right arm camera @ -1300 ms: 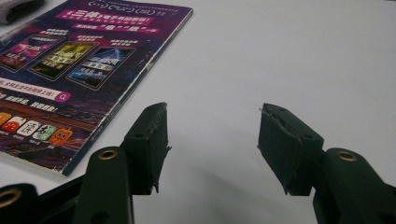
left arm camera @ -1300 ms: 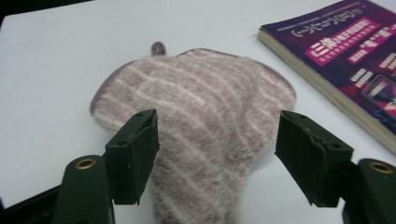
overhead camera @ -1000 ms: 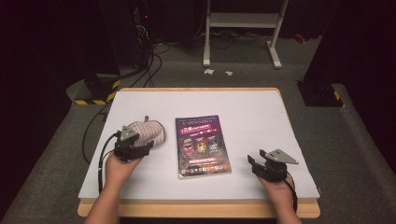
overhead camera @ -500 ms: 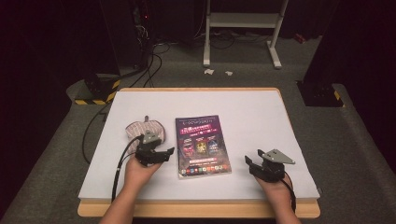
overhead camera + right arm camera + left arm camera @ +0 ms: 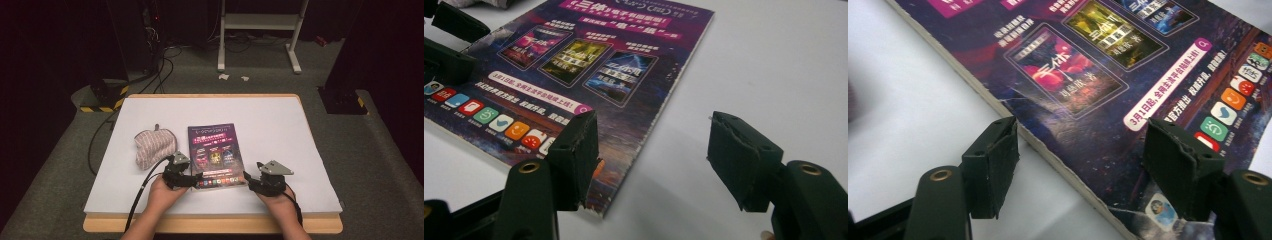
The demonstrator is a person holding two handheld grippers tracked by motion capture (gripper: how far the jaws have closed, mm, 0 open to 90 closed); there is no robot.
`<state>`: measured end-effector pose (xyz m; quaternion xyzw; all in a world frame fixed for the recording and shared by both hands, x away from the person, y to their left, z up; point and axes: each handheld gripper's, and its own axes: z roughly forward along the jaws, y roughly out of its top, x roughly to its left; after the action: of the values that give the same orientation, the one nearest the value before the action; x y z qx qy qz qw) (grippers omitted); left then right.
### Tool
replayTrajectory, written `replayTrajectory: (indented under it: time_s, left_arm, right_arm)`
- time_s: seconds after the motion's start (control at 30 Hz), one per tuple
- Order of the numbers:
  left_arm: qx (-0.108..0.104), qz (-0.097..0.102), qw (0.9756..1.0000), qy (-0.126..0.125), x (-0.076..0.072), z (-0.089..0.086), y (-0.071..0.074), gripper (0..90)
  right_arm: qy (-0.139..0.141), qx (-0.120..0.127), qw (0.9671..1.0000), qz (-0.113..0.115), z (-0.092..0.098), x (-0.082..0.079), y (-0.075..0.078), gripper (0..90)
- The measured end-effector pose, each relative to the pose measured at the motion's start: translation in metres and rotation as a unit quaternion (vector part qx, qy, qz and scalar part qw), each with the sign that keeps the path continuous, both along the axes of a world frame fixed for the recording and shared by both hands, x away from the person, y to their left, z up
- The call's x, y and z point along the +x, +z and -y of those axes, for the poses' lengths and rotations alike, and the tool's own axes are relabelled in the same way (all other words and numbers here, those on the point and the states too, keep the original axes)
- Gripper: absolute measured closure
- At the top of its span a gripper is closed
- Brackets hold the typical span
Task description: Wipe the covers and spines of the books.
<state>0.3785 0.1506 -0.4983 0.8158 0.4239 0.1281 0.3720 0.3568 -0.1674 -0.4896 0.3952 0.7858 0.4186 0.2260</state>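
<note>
At the table's [image 5: 300,120] near edge I see the booklet [image 5: 212,150] lying flat between both grippers. Left gripper [image 5: 1080,165] jaws, just opening, straddle its near-left corner unclamped; right gripper [image 5: 651,160] jaws stand wide astride its near-right corner.

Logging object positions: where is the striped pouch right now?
In the high view, the striped pouch lies on the white table, left of the purple booklet and just beyond the left gripper.
</note>
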Motion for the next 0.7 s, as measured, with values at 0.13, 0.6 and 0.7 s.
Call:
replayTrajectory:
  time_s: [0.13,0.6,0.7]
  left_arm:
    - [0.001,0.001,1.0000,0.000,0.000,0.001,-0.001,28.7]
    - [-0.001,-0.001,0.9999,0.010,-0.005,0.000,-0.001,26.1]
    - [-0.002,-0.001,0.9999,0.011,-0.006,0.000,-0.002,25.8]
  right_arm:
    - [-0.002,-0.023,0.9996,-0.019,-0.012,0.011,-0.003,36.4]
    - [-0.022,-0.019,0.9973,-0.067,-0.032,0.024,-0.010,33.4]
    - [-0.018,-0.019,0.9970,-0.073,-0.035,0.021,-0.012,33.1]
